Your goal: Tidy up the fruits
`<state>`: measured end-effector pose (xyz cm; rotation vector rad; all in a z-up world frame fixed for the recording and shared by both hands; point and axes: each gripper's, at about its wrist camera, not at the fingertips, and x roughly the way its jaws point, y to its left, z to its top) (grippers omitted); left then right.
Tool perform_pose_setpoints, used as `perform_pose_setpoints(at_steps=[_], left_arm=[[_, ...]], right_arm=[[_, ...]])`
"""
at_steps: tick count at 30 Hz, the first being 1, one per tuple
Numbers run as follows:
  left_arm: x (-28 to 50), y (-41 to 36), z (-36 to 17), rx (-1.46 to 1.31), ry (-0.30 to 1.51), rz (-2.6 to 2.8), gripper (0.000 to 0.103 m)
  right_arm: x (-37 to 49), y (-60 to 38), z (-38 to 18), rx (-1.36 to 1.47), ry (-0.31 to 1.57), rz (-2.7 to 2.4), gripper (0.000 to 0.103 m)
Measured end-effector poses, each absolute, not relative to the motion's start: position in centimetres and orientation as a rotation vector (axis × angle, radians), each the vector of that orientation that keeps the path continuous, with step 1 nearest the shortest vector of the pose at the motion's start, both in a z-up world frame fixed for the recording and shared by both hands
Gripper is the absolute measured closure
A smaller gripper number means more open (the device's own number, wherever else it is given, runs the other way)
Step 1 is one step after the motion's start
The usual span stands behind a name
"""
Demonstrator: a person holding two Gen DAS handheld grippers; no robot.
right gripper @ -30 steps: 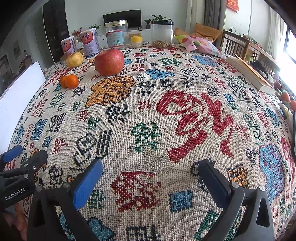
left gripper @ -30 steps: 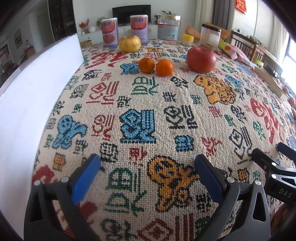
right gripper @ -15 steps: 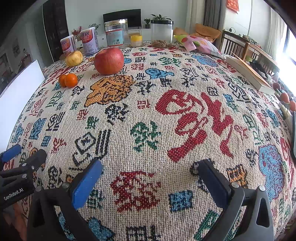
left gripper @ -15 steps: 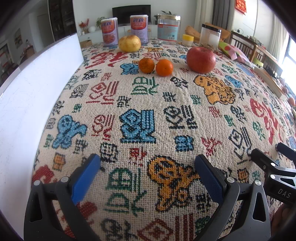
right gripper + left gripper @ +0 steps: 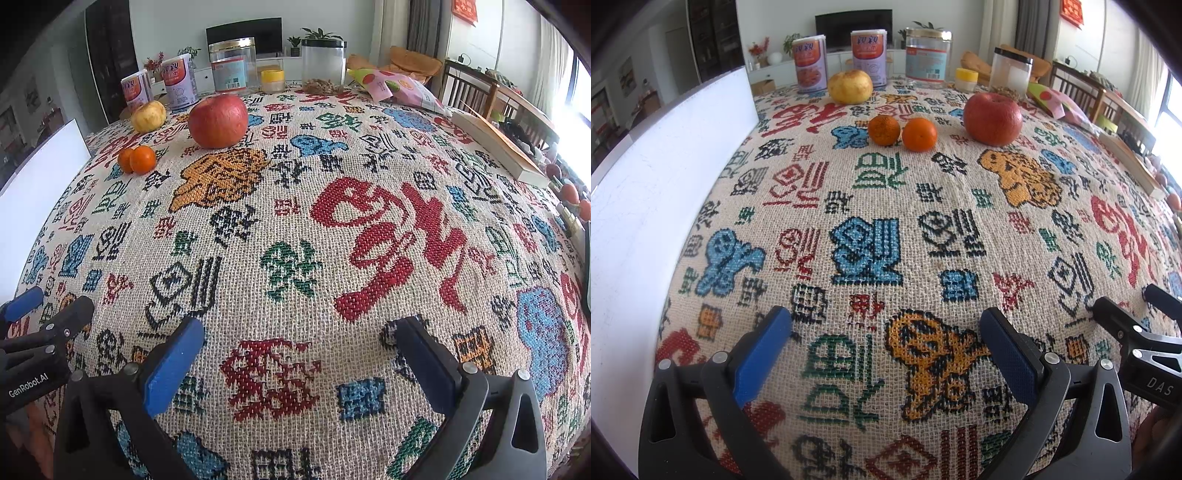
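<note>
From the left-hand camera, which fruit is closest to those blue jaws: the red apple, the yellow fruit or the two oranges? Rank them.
1. Oranges, centre, side by side; too close to call between them.
2. Red apple, to the right, slightly farther back.
3. Yellow fruit, farthest, by the cans.

Four fruits lay on the far part of the patterned tablecloth point(image 5: 886, 206). A large red apple point(image 5: 992, 119) sat upright, its stem dimple on top and its skin shading to orange-yellow in patches. To its left lay two small oranges point(image 5: 884, 130) point(image 5: 919, 134), side by side and touching or nearly so; the left one looked darker and duller, the right one brighter and smoother. Behind the oranges, farther back, rested a yellow pear-like fruit point(image 5: 850, 86), round, with brownish marks near its top. In the right wrist view the apple point(image 5: 218, 120) stood nearest, the oranges point(image 5: 142, 159) left of it and overlapping, the yellow fruit point(image 5: 149, 116) beyond them.
</note>
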<state>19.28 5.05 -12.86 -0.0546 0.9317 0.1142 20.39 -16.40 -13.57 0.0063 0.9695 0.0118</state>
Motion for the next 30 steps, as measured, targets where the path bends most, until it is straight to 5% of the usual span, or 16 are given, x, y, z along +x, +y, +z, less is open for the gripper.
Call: perform_pose_setpoints(at_steps=[30], left_arm=[[19.24,5.01,-12.87,-0.060,0.931,0.109,0.001]], right_arm=[[20.50,-16.03,-13.56,-0.008,0.971,0.014,0.000]])
